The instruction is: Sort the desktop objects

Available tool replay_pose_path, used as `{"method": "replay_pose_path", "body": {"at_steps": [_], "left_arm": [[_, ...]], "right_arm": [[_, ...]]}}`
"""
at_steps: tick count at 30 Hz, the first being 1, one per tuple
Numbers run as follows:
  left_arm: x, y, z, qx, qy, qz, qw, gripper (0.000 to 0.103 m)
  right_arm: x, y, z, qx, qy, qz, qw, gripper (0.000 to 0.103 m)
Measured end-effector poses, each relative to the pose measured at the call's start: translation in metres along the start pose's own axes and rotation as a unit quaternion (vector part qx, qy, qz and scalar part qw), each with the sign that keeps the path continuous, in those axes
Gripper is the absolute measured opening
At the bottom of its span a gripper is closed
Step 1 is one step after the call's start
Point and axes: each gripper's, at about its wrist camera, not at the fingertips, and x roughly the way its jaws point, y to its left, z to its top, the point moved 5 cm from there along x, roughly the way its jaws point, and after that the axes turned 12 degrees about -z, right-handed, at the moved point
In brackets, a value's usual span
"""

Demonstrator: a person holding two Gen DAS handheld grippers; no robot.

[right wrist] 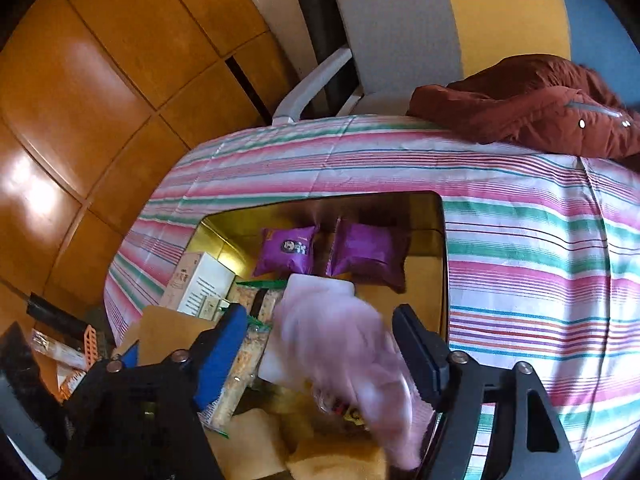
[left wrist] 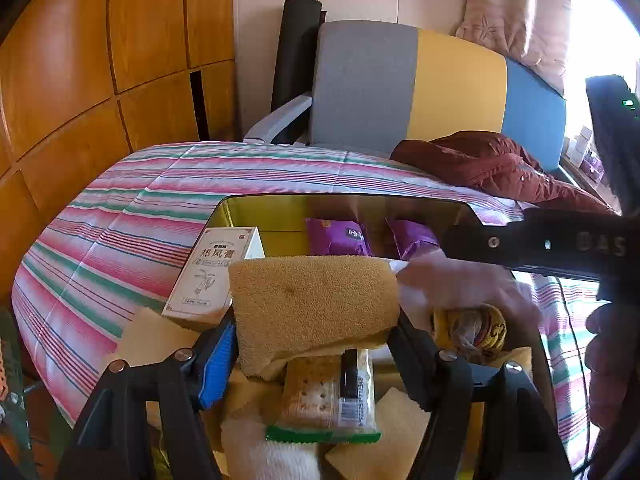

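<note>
Sponge sits clamped in the left gripper above the gold tray, right gripper parted around a blurred pink cloth.

Gold-lined open box sits on the striped pink-green cloth. Inside: two purple snack packets at the back, white carton left (leaning), yellow sponge in front.

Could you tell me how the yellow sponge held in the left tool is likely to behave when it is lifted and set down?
The yellow sponge probably squashes easily: it bulges and folds between the left tool's pads. Its porous surface suggests it is light for its size and unlikely to slip. Being soft, it should spring back rather than break when released.
</note>
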Motion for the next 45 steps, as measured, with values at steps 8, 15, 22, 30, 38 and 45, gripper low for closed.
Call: {"method": "replay_pose_path", "body": {"at_steps": [8, 15, 22, 30, 38, 45], "left_arm": [[-0.002, -0.005, 0.002, -0.001, -0.007, 0.014, 0.9999, 0.074], [-0.020, -0.009, 0.005, 0.001, -0.025, 0.031, 0.9992, 0.077], [-0.049, -0.009, 0.008, -0.003, -0.037, 0.046, 0.9982, 0.080], [-0.085, -0.005, 0.003, -0.015, -0.060, 0.061, 0.9962, 0.082], [-0.111, -0.007, 0.001, -0.006, -0.072, 0.105, 0.9918, 0.078], [-0.125, -0.012, -0.009, 0.005, -0.096, 0.109, 0.9894, 0.077]], "right_arm": [[-0.026, -0.010, -0.010, 0.012, -0.029, -0.008, 0.999, 0.082], [-0.056, -0.016, -0.029, 0.008, -0.067, -0.037, 0.997, 0.085], [-0.072, -0.021, -0.055, 0.008, -0.084, -0.072, 0.994, 0.089], [-0.076, -0.010, -0.086, -0.030, -0.092, -0.121, 0.988, 0.089], [-0.081, 0.010, -0.105, -0.069, -0.102, -0.134, 0.983, 0.089], [-0.080, 0.018, -0.117, -0.084, -0.102, -0.134, 0.982, 0.089]]}}
